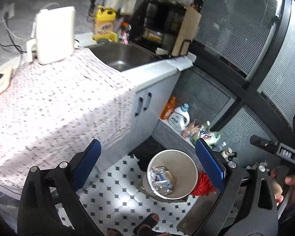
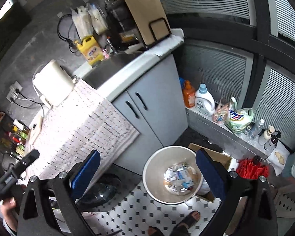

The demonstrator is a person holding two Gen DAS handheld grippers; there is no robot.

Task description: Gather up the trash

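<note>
A round beige trash bin (image 1: 183, 163) (image 2: 159, 163) stands on the tiled floor beside the counter. Crumpled wrappers (image 1: 162, 180) (image 2: 180, 179), silver, white and blue, lie at its bottom. My left gripper (image 1: 151, 167) hangs high above the bin, open wide, its blue pads (image 1: 210, 163) empty. My right gripper (image 2: 147, 172) is likewise above the bin and open, with nothing between its blue pads (image 2: 85, 175). The other hand-held gripper shows at the right edge of the left wrist view (image 1: 275, 149) and at the left edge of the right wrist view (image 2: 13, 173).
A counter covered by a patterned cloth (image 1: 55, 102) (image 2: 82, 118) runs left of the bin, with a sink (image 1: 120, 57) and a white appliance (image 1: 53, 33). Detergent bottles (image 1: 179, 116) (image 2: 203, 100) line a low ledge. A red bundle (image 2: 251, 169) and sandalled feet (image 2: 188, 220) lie near the bin.
</note>
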